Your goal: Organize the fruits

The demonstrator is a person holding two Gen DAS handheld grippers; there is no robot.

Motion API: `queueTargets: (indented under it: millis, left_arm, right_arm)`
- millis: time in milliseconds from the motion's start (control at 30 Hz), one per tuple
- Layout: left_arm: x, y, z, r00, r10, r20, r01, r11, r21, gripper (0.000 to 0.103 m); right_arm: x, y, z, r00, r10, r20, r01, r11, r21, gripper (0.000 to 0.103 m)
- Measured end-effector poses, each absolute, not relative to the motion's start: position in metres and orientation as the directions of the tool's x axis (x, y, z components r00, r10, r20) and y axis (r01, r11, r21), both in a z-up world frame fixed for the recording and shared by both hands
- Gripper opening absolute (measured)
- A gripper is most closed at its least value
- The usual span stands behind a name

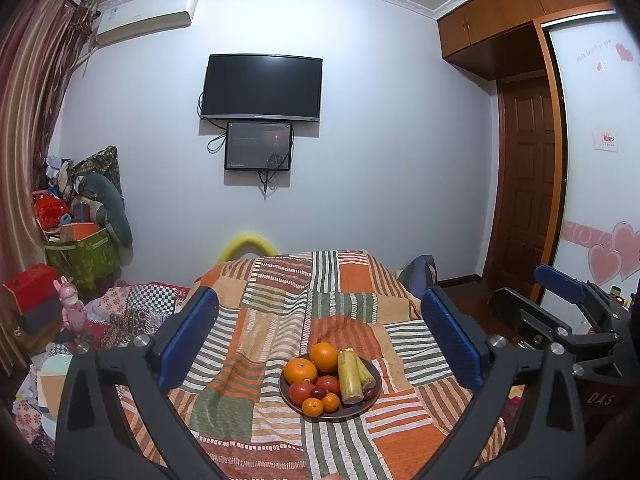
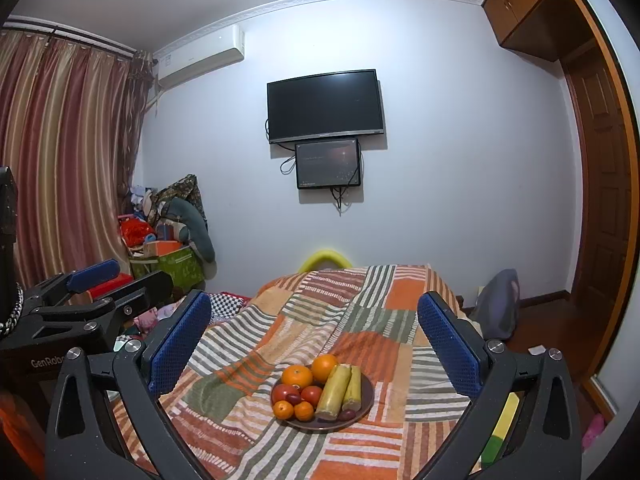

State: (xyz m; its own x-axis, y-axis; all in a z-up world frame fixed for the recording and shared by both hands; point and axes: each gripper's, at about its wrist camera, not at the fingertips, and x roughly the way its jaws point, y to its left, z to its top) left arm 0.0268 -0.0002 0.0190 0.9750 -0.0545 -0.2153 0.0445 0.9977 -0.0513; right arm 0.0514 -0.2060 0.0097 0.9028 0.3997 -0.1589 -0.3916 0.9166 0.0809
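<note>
I had both tools raised above the bed, and the dark plate with the fruits lay in front of them and lower, on the striped patchwork blanket. My left gripper stood with its jaws wide and nothing between them; my right gripper was the same, wide and empty.

In the left wrist view the plate sat a little to the right of the middle line between the fingers, and in the right wrist view it sat almost on the middle line. So I judged that the right gripper was better lined up with it, though both seemed about equally far.

On the plate two large oranges were at the far side, tomatoes and small mandarins at the near left. The two yellow-green stalk pieces, maybe sugarcane, lay on the right half. Their long axis ran from near to far, leaning slightly right, so it was nearly parallel to my fingers. To close across one of them I would need no big turn of the wrist, I believed.
</note>
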Motion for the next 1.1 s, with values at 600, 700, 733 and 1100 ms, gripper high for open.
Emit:
queueTargets:
  millis: [600,700,733,1100]
  left_arm:
    - [0.0285,-0.0004,0.016,0.973,-0.062,-0.223,0.05,0.997,-0.059,0.103]
    - [0.0284,-0.0009,0.016,0.973,-0.061,-0.224,0.049,0.997,-0.059,0.103]
    - [0.0283,-0.0011,0.016,0.973,-0.061,-0.224,0.049,0.997,-0.058,0.103]
    - [0.0312,-0.0003,0.0146,0.971,-0.069,-0.228,0.057,0.997,-0.06,0.103]
  right_arm:
    - [0.0514,-0.2091,0.011,0.904,0.396,-0.16,-0.387,0.918,0.084,0.103]
    - [0.0507,-0.2093,0.0113,0.906,0.393,-0.16,-0.384,0.919,0.084,0.103]
    - [0.0507,-0.2096,0.0116,0.906,0.393,-0.16,-0.384,0.92,0.085,0.103]
    - [0.0503,-0.2108,0.0137,0.907,0.387,-0.166,-0.377,0.922,0.088,0.103]
